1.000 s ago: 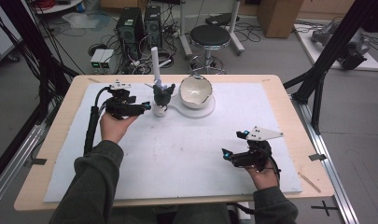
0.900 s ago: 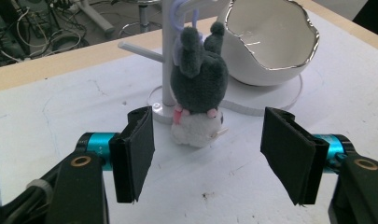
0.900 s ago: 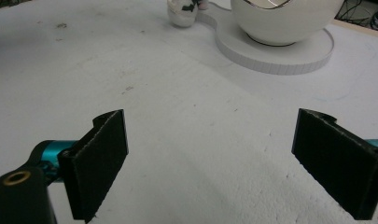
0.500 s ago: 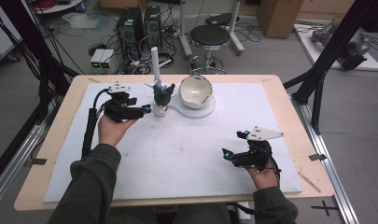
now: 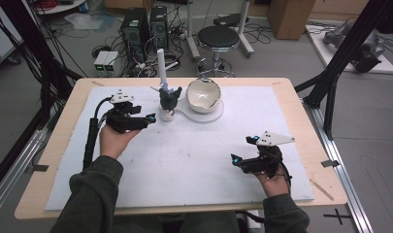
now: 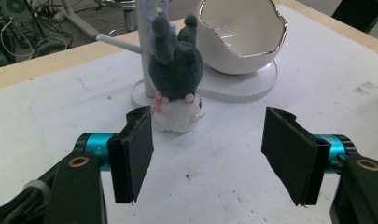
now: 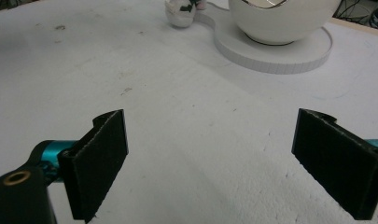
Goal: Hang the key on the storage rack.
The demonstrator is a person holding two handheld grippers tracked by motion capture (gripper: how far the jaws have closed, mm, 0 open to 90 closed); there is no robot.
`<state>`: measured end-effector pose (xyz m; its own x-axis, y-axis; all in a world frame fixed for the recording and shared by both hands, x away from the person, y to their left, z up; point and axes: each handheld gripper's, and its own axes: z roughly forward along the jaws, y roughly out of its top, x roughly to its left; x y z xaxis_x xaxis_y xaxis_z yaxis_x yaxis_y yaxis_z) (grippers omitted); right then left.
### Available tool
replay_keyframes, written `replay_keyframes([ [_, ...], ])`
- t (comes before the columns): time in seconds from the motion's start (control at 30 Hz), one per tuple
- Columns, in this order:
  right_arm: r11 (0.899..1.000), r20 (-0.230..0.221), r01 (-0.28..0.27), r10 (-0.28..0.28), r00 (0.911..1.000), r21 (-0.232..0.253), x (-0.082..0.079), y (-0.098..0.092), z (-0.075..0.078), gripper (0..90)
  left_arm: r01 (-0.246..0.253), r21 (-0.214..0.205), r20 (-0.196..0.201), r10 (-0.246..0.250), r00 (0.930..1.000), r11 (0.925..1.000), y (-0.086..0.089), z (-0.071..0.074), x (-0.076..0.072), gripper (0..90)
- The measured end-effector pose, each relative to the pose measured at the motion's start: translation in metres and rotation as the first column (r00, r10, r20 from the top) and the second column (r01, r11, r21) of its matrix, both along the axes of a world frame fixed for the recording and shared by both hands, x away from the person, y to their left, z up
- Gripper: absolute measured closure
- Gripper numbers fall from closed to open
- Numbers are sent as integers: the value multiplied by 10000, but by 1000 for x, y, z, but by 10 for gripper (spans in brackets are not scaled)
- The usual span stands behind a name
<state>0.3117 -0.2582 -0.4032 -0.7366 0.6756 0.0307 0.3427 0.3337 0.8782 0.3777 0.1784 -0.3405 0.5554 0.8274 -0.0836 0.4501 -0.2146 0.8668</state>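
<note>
Ease spread left gripper (image 6: pixel 207 154), its jaws just opening, squarely around plush toy (image 6: pixel 176 77) near table's far edge (image 5: pixel 184 80), avoiding white post (image 6: pixel 144 46).

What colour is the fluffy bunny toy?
Dark grey plush bunny toy with a white bottom, clearest in the left gripper view.

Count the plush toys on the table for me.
1. A grey-and-white plush toy hangs on the white post beside the egg-shaped bowl, just ahead of the left hand-held gripper. None seem hidden.
</note>
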Motion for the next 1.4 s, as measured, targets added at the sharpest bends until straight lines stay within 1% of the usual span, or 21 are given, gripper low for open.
replay_keyframes([
  [0.13,10000,8,-11,11,10000,9,0,0,0,97,79,-24,87,-78,9999,10000,0,2,-3,335],
  [0.27,10000,53,-17,17,10000,-1,1,-1,0,97,164,83,108,-164,9998,9998,-1,3,-6,328],
  [0.3,10000,2,27,-27,10000,20,1,-1,0,97,188,61,95,-189,9998,9998,-1,3,-7,326],
  [0.37,10000,-17,39,-39,10000,-23,1,-1,0,97,213,116,118,-214,9997,9997,-1,2,-8,318],
  [0.43,10000,69,-5,5,10000,-54,1,-1,0,97,261,106,132,-262,9996,9996,-2,1,-10,315],
  [0.57,10000,50,18,-18,10000,-59,1,-1,0,97,364,263,97,-367,9993,9990,-2,-1,-14,305],
  [0.73,10000,36,43,-43,10000,-38,0,-1,0,97,441,211,110,-443,9990,9988,-1,-3,-19,289],
  [0.97,10000,13,93,-93,10000,24,-1,-2,1,97,502,239,177,-507,9986,9984,3,-4,-27,283],
  [1.0,10000,48,91,-91,9999,15,-1,-3,1,97,463,165,178,-466,9988,9988,3,-4,-29,283],
  [1.23,9999,50,130,-130,9999,11,-1,-4,0,97,496,197,233,-500,9985,9986,7,-5,-35,280],
  [1.4,9998,57,174,-174,9998,28,0,-4,1,97,521,116,274,-524,9982,9986,8,-6,-39,280],
])
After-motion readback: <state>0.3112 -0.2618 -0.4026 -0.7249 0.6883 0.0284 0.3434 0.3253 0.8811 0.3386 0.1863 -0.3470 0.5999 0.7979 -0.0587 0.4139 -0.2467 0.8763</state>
